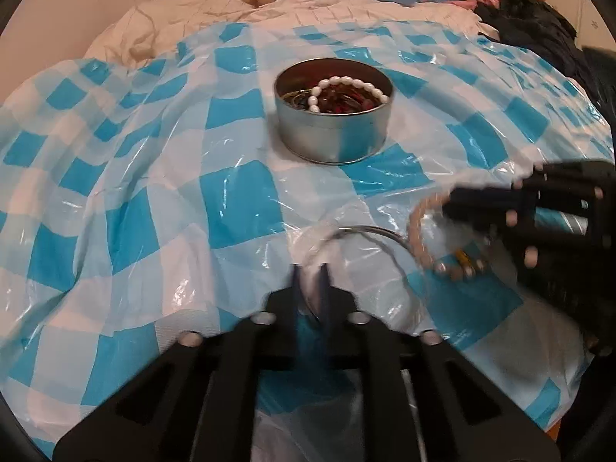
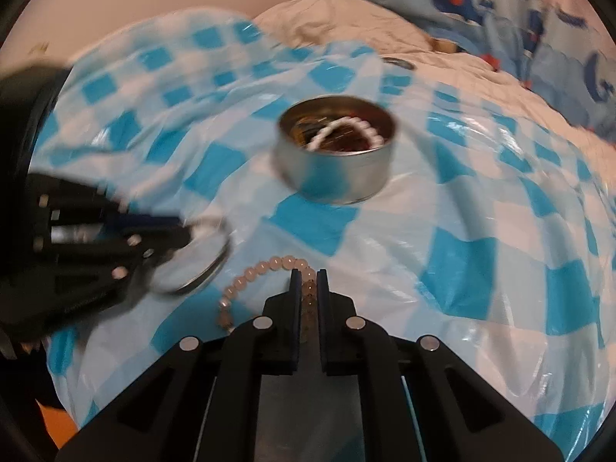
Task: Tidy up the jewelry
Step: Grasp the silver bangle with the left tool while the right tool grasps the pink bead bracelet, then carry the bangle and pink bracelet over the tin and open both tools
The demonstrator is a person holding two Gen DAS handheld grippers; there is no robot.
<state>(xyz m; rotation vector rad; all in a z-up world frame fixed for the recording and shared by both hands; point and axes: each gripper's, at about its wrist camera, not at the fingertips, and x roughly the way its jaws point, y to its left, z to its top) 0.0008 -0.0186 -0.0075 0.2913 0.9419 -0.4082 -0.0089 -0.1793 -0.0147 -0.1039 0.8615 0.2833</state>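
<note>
A round metal tin (image 1: 333, 142) (image 2: 335, 177) stands on the blue-and-white checked sheet and holds a white bead bracelet (image 1: 346, 82) (image 2: 362, 127) over dark red pieces. Nearer than the tin, my left gripper (image 1: 310, 269) (image 2: 188, 231) is shut on the rim of a thin silver bangle (image 1: 369, 231) (image 2: 208, 269), which is blurred. My right gripper (image 2: 308, 275) (image 1: 446, 202) is shut on a pink bead bracelet (image 2: 261, 267) (image 1: 417, 231). The bracelet's loop hangs out to the left of the fingers. The two grippers are close together, in front of the tin.
The crinkled plastic checked sheet (image 1: 154, 211) covers a bed. Behind it lie a cream quilt (image 1: 184, 19) and blue patterned bedding (image 2: 519, 19). Dark clothing (image 1: 539, 30) is piled at the far right of the left wrist view. A small round metal thing (image 2: 398, 62) lies beyond the tin.
</note>
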